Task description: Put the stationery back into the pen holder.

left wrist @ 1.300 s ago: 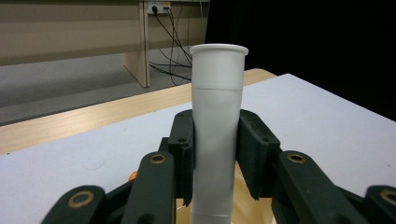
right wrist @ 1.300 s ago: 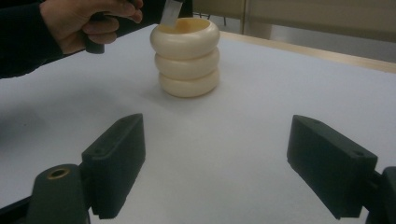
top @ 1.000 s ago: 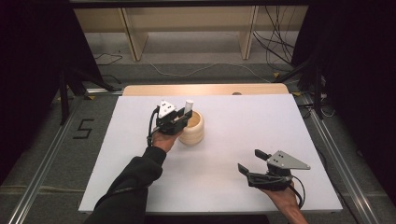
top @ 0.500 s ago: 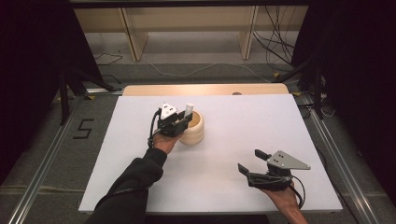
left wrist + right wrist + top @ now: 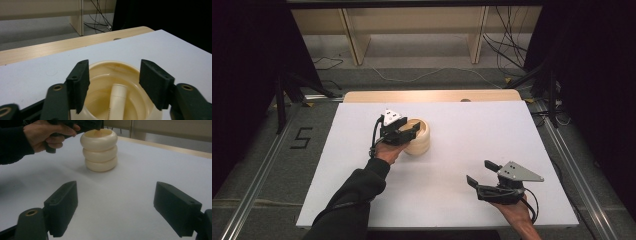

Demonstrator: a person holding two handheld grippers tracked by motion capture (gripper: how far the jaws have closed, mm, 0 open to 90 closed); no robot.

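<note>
A cream holder (image 5: 419,137) shaped like three stacked rings stands upright left of the white board's middle (image 5: 101,150). A white tube (image 5: 117,100) leans inside it, its top below the rim (image 5: 117,64). My left gripper (image 5: 411,130) hovers over the holder's mouth; in the left gripper view it (image 5: 113,75) is open, and the jaws stand apart above the rim with nothing between them. My right gripper (image 5: 481,172) rests low near the board's front right, open and empty (image 5: 125,207), facing the holder from a distance.
The white board (image 5: 472,130) covers a wooden table whose bare strip (image 5: 432,96) shows along the far edge. Beyond it are shelf legs (image 5: 351,37) and floor cables (image 5: 507,45). A "5" mark (image 5: 301,137) lies on the floor at left.
The white tube, earlier sticking up between the left gripper's jaws above the holder, has dropped inside the holder and the jaws stand open. The right gripper has not moved.
</note>
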